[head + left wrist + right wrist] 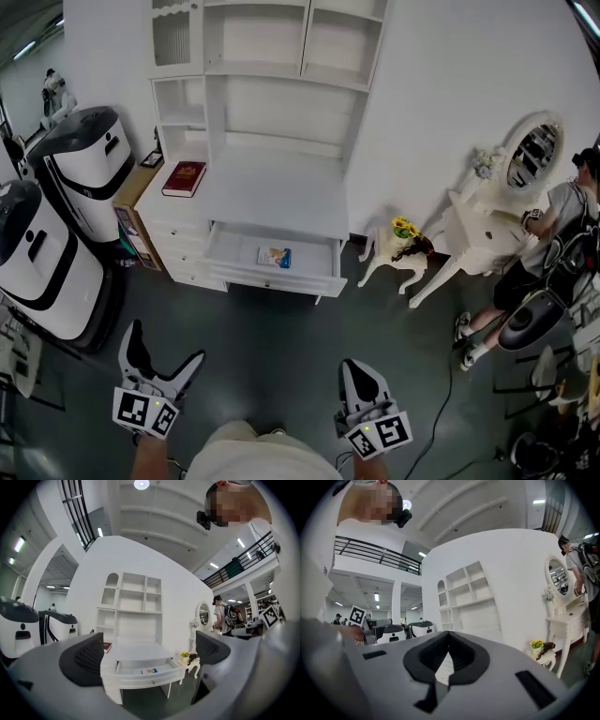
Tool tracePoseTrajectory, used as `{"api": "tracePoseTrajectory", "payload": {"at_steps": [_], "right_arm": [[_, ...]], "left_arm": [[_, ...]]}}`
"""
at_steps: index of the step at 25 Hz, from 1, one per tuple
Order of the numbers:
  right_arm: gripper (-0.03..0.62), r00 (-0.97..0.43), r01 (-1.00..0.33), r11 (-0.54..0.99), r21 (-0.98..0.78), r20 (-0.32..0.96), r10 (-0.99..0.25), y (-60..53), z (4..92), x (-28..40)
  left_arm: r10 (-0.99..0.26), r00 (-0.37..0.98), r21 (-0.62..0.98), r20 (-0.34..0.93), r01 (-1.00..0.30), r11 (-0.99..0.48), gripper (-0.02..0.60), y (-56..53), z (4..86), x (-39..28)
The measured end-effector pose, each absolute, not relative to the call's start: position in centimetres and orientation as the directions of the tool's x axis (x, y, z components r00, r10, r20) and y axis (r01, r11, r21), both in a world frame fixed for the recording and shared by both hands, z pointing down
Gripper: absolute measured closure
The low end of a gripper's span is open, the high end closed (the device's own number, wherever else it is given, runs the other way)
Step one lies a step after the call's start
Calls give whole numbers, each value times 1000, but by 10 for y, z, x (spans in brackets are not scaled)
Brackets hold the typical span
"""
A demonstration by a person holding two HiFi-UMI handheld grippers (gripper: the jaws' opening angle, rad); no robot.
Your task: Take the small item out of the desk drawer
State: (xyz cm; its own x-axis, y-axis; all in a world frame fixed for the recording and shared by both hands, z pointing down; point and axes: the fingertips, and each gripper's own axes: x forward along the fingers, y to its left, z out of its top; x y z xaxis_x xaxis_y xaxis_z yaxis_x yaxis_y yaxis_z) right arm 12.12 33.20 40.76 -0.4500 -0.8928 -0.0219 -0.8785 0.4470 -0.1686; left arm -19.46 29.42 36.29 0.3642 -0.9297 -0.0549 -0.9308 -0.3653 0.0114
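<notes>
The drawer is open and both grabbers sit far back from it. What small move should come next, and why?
Probably carry the left gripper forward and down toward the small item in the open drawer. That gripper's jaws stand wide apart with nothing between them, the item lies exposed, and the right gripper is shut. Both grippers are short of the desk.

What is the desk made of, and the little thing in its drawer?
The desk looks like painted wood or board: smooth, matte white, square edges. The little thing looks like a flat printed packet, paper or plastic; too small to be sure.
</notes>
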Motion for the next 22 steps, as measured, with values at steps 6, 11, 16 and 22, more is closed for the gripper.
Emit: {"api": "tracePoseTrajectory", "payload": {"at_steps": [6,11,16,22], "right_arm": [[585,-462,-868,453,-202,0,-887,306,420,131],[585,-490,-854,478,-205,11,-872,273,426,110],[585,-456,-877,438,-195,53,-889,216,441,107],[585,-400,-912,385,-144,96,-911,110,428,90]], "left_arm": [[-917,397,-57,-49,-917,-394,0,279,357,-174],[-923,384,-31,12,-923,-384,0,254,388,-189],[-888,457,6,39,-889,-457,0,177,422,-173],[-803,594,34,47,-805,-593,2,55,438,-153]]}}
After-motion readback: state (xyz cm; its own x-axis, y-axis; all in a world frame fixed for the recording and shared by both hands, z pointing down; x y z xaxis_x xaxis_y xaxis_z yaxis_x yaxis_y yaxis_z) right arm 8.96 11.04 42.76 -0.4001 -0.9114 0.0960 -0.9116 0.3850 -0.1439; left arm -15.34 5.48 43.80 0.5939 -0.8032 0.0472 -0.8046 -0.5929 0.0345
